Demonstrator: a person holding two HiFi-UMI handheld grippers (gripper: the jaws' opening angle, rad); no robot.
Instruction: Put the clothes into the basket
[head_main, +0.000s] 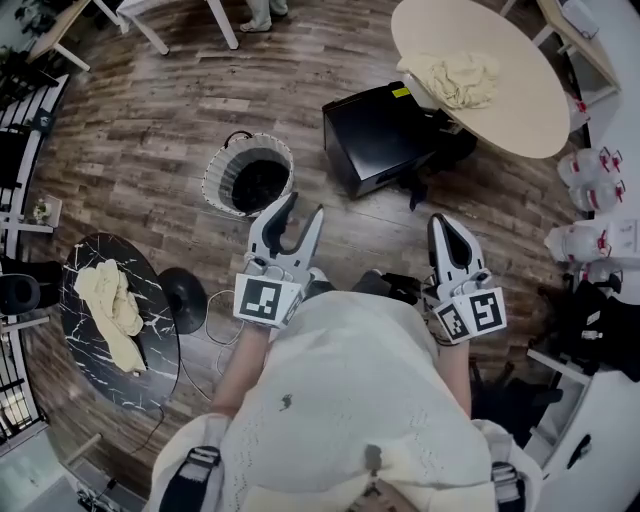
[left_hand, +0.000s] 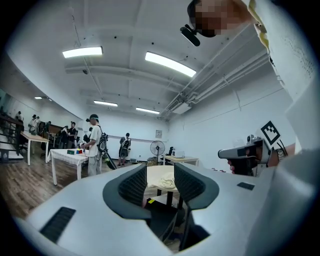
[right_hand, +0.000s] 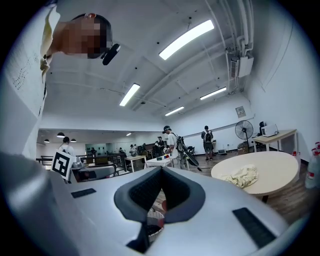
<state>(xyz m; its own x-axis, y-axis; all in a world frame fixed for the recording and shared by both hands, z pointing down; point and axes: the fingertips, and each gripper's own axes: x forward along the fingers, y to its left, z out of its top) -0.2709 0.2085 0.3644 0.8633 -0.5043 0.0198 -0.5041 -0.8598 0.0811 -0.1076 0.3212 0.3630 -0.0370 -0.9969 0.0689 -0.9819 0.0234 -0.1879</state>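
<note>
- Nearest the head camera, the person's white top (head_main: 350, 400) filled the lower frame, with both grippers held out level above the wooden floor (head_main: 150, 120).
- Left gripper (head_main: 303, 208): its jaws stood partly apart. Nothing lay between the pads, and only distant furniture showed through the gap.
- Right gripper (head_main: 441, 222): its jaws were together at the tips and held nothing.
- Basket (head_main: 218, 185): it stood upright on the floor just ahead of the left gripper, and its dark inside could not be made out.
- Cream garment (head_main: 455, 78): it lay bunched on the round table (head_main: 510, 100), ahead and to the right, well apart from the basket.
- Second cream garment (head_main: 112, 305): it lay heaped on the black marble-topped table (head_main: 95, 355) to the person's left, clear of both grippers.
- Black case (head_main: 375, 135): it rested on the floor between the basket and the round table.
</note>
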